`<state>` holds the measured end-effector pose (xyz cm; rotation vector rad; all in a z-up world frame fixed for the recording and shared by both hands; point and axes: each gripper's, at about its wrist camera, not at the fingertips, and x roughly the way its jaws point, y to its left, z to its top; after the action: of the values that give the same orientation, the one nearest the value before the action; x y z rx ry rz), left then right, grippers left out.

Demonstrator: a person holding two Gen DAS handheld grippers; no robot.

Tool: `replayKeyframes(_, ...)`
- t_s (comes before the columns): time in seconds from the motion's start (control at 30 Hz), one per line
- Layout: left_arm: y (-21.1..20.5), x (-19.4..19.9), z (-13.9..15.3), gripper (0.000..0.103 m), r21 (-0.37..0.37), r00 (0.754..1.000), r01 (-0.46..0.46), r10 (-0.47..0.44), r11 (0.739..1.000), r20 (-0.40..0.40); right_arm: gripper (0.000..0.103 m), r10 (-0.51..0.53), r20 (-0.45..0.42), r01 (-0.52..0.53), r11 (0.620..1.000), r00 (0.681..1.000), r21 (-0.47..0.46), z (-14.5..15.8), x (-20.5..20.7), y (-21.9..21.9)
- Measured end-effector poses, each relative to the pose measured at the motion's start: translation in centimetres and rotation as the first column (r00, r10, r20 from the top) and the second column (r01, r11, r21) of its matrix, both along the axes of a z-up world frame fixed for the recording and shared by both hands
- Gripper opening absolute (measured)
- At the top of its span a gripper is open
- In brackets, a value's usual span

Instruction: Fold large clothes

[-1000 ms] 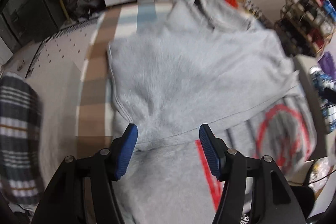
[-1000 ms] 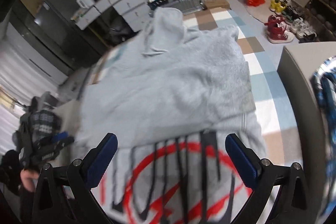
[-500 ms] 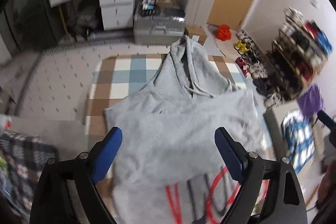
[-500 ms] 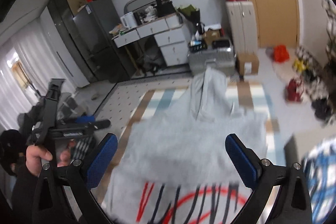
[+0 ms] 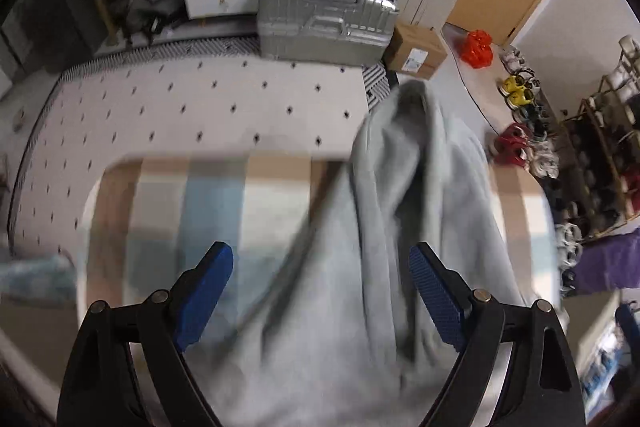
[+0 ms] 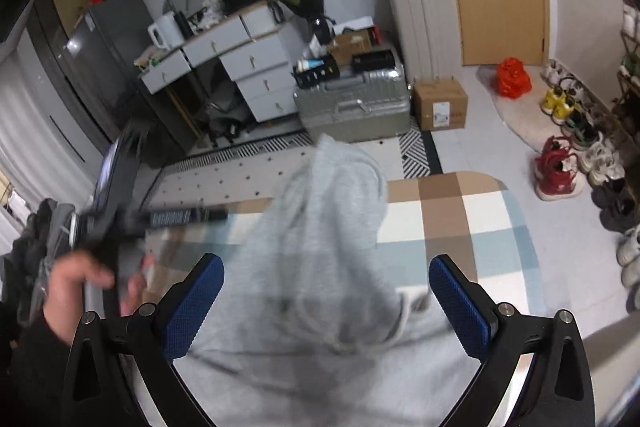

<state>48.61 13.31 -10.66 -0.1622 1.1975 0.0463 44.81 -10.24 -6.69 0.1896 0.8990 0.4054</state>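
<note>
Both grippers have swung up the garment since the earlier frames, from the printed chest to the hood end. Left gripper [image 5: 320,291] and right gripper [image 6: 326,301] each show jaws spread wide, gripping nothing. Grey hoodie [image 6: 320,267] lies flat on the checked rug [image 6: 460,227], long axis running straight away from both jaws, hood [image 5: 416,131] farthest. Left jaws sit toward its left edge; right jaws are centred, judged nearer the hood.

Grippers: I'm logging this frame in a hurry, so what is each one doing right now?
Left gripper: open, holding nothing, grey hoodie below it.
Right gripper: open, holding nothing, above the hood.
</note>
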Motion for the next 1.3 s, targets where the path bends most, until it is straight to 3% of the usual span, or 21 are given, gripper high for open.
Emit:
replayKeyframes(0.1, -0.2, 2.9, -2.3, 0.087, -0.030, 0.999, 0.024, -0.024, 0.999, 0.022, 0.103, 0.008, 0.011, -0.008, 1.000, 1.000, 0.005, -3.2, 1.8, -0.4)
replayKeyframes(0.23, 0.0, 4.7, -4.7, 0.084, -0.044, 1.000, 0.004, -0.004, 0.999, -0.012, 0.103, 0.029, 0.015, -0.029, 0.999, 0.999, -0.015, -5.5, 3.4, -0.7)
replayKeyframes(0.27, 0.1, 4.9, -5.4, 0.079, -0.071, 1.000, 0.002, -0.003, 0.998, -0.015, 0.103, 0.039, 0.030, -0.038, 0.999, 0.999, -0.028, -5.9, 3.7, -0.8)
replayKeyframes(0.33, 0.1, 4.8, -5.4, 0.045, -0.104, 1.000, -0.003, 0.001, 0.995, -0.019, 0.103, 0.039, 0.045, -0.037, 0.998, 0.998, -0.049, -6.6, 4.1, -1.1)
replayKeyframes(0.4, -0.2, 4.5, -6.0, 0.019, -0.149, 0.999, 0.006, -0.012, 0.989, -0.041, 0.103, 0.036, 0.036, -0.034, 0.999, 0.999, -0.039, -7.0, 4.4, -1.4)
replayKeyframes(0.5, -0.9, 4.4, -4.9, 0.009, -0.132, 0.999, 0.030, -0.032, 0.991, -0.015, 0.103, 0.029, 0.017, -0.028, 0.999, 0.999, -0.042, -7.6, 4.5, -2.3)
replayKeyframes(0.6, -0.7, 2.6, -1.9, 0.008, -0.142, 0.997, 0.026, -0.015, 0.990, 0.080, 0.103, 0.018, 0.009, -0.018, 0.998, 1.000, -0.058, -7.4, 4.4, -3.1)
replayKeyframes(0.73, -1.0, -1.1, 2.7, 0.007, -0.059, 0.973, 0.023, -0.009, 0.998, 0.229, 0.103, -0.020, 0.019, 0.021, 0.999, 1.000, -0.042, -5.9, 4.0, -3.8)
replayKeyframes(0.93, -2.4, -8.2, 7.8, 0.007, -0.023, 0.946, 0.125, -0.112, 0.992, 0.304, 0.103, -0.034, 0.047, 0.036, 0.998, 0.998, -0.050, -3.1, 4.5, -1.9)
replayKeyframes(1.13, -2.3, -12.0, 8.5, 0.007, -0.024, 0.933, 0.175, -0.158, 0.984, 0.323, 0.103, 0.065, 0.006, -0.064, 0.988, 0.998, -0.140, -3.8, 6.7, 4.7)
replayKeyframes(1.3, -1.3, -10.0, 8.0, 0.007, -0.057, 0.935, 0.174, -0.147, 0.983, 0.323, 0.102, 0.037, -0.025, -0.040, 0.985, 0.999, -0.168, -5.7, 9.2, 8.0)
